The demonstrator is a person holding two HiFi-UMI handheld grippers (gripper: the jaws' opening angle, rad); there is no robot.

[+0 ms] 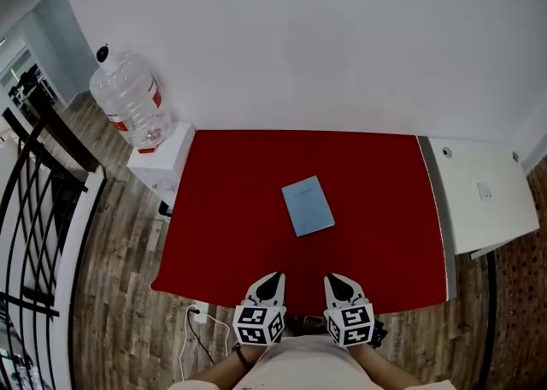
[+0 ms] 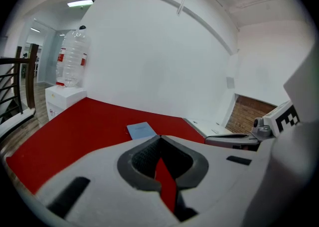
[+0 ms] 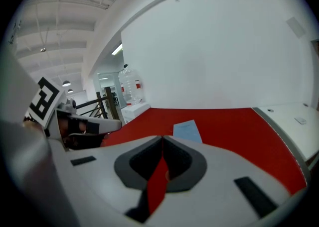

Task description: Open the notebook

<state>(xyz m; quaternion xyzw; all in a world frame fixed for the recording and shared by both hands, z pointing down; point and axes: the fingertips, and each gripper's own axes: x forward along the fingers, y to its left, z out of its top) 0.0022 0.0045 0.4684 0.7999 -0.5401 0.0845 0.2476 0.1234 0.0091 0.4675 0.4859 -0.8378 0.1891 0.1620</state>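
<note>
A thin light-blue notebook (image 1: 308,205) lies closed and flat near the middle of the red table (image 1: 222,234), slightly skewed. Both grippers hover side by side over the table's near edge, short of the notebook and apart from it. My left gripper (image 1: 274,276) has its jaws together with nothing between them, and so does my right gripper (image 1: 331,278). In the left gripper view the notebook (image 2: 141,130) lies ahead, just beyond the shut left gripper (image 2: 159,137). In the right gripper view the notebook (image 3: 188,130) sits ahead and a little right of the shut right gripper (image 3: 162,138).
A large water bottle (image 1: 128,97) stands on a white stand (image 1: 162,166) at the table's far left. A white cabinet (image 1: 483,196) adjoins the table's right side. A black railing (image 1: 34,200) runs along the left. A white wall backs the table.
</note>
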